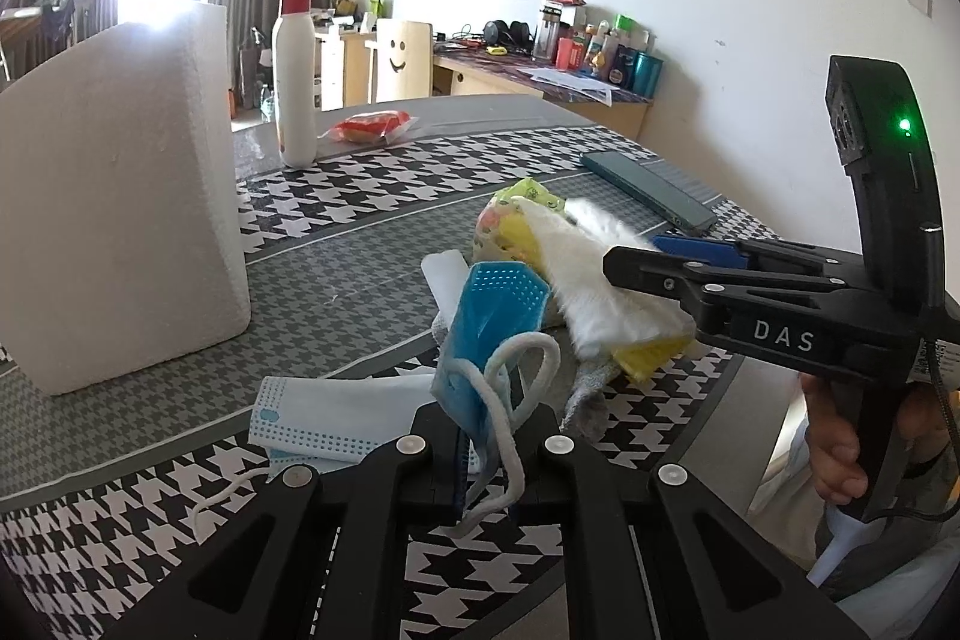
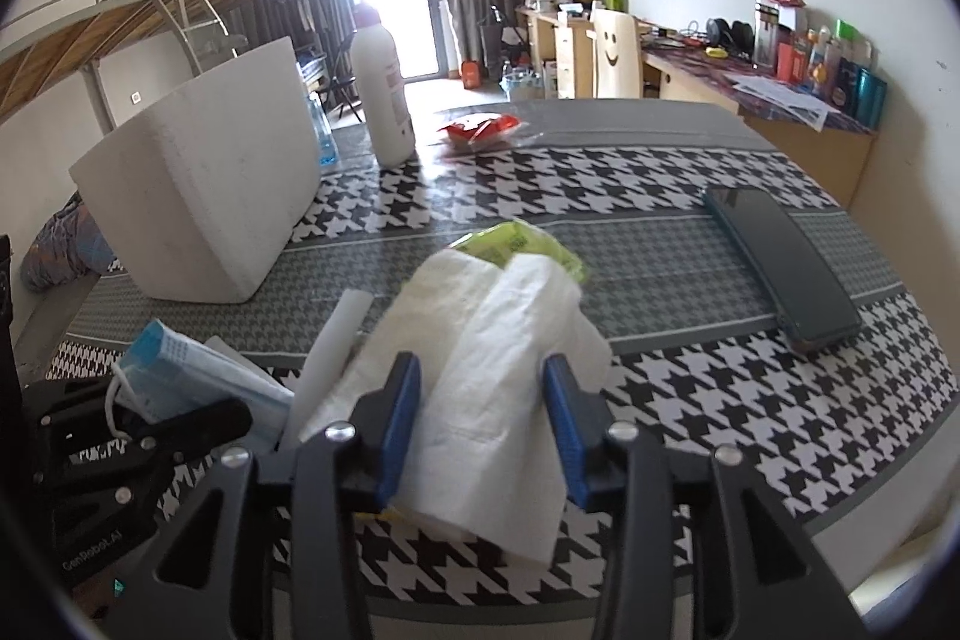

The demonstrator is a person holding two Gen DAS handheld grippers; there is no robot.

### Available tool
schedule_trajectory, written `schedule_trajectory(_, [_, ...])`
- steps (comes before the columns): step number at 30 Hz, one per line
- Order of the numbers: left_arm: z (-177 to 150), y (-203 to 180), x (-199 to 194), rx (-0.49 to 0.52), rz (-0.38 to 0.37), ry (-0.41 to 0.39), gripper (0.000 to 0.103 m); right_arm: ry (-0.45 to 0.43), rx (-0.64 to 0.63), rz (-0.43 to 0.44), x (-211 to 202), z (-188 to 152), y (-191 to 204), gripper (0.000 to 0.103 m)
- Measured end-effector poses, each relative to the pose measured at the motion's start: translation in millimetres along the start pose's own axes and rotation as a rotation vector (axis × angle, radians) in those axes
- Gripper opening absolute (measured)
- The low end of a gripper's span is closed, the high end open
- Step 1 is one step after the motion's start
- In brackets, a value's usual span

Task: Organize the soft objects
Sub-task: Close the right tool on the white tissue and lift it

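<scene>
So far little looks sorted: the left hand-held gripper (image 1: 480, 451) is clamped on a blue mask (image 1: 480, 340), the right hand-held gripper (image 2: 480, 436) stands part open around a white tissue (image 2: 486, 388), and the pile stays on the surface (image 2: 690, 244) beside the foam box (image 2: 204, 196).

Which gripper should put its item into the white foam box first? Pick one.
Left. The left gripper is shut on the blue mask, nearer the foam box; the right gripper is open around the white tissue.
</scene>
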State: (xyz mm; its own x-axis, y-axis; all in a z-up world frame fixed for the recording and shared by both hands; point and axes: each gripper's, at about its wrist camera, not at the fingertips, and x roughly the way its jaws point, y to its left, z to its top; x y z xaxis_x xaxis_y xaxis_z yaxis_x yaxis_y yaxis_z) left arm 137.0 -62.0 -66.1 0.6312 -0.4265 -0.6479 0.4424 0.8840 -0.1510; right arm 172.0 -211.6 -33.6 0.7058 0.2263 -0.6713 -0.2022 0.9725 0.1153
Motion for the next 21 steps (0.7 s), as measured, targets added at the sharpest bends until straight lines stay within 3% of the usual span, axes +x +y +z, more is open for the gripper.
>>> schedule_trajectory(3, [-1,0,0,0.007,0.000,-0.002,0.009,-0.012,0.003,-0.009,-6,-1,0,0.046])
schedule_trajectory(4, [-1,0,1,0.009,-0.002,0.000,0.009,-0.017,0.002,-0.001,-7,-1,1,0.038])
schedule_trajectory(6, [-2,-2,0,0.014,-0.001,-0.001,0.009,-0.005,-0.003,0.002,-7,-1,2,0.033])
schedule_trajectory(14, [-4,-3,-2,0.021,-0.001,-0.004,0.009,0.028,-0.019,-0.011,3,-7,2,0.034])
schedule_trajectory(21, [-4,-5,0,0.027,-0.003,0.001,0.009,0.092,0.050,0.022,14,-15,-12,0.033])
